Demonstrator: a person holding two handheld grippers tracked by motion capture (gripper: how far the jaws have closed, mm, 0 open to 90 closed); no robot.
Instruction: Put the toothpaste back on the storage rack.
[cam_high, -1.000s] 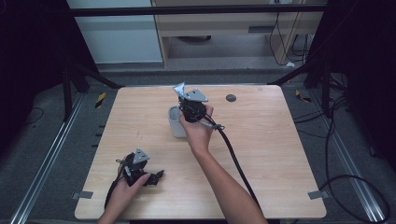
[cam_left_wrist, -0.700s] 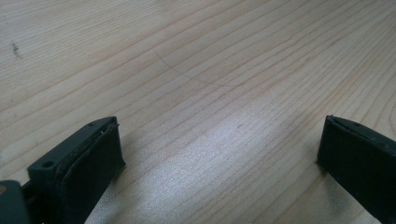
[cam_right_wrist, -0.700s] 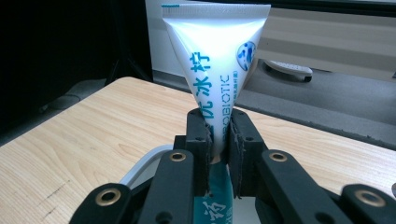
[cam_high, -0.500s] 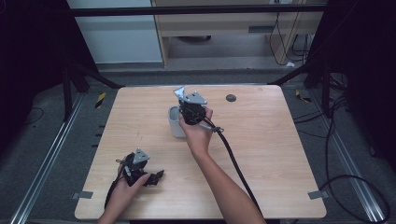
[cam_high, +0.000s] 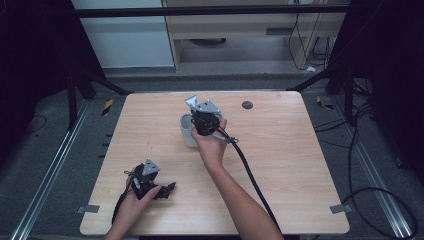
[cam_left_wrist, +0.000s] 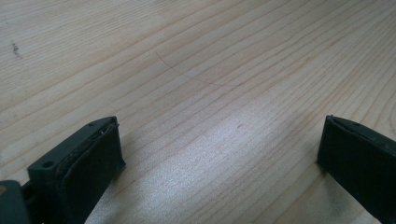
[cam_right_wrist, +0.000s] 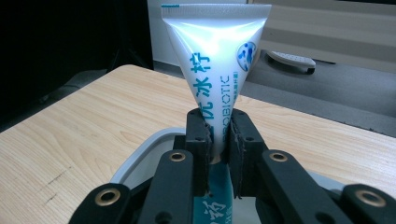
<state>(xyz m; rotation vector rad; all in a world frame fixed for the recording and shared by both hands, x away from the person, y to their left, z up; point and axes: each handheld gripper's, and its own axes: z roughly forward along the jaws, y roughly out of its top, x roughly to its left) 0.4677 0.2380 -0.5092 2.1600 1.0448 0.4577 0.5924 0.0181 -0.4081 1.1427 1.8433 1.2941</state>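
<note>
While the right tongs (cam_right_wrist: 218, 135) squeeze tight on the white tube (cam_right_wrist: 215, 65), the tube stands almost straight up, with its flat sealed end at the top and its lower end dipping down into the grey cup (cam_high: 188, 131). So the tube's long line runs up and down, and the cup sits right under it, touching or just about; the rim of the cup (cam_right_wrist: 140, 156) shows just below the jaws in the right gripper view. I think the next move is a short way straight down, or a letting go, so that the tube stays in the cup. The right hand is the near one; the left tongs (cam_high: 162, 189) rest well apart at the near edge of the surface (cam_high: 300, 150), jaws wide and holding nothing, over bare wood. I count one tube, one cup, two tongs, and one small dark round spot (cam_high: 247, 105) on the far side of the surface.
</note>
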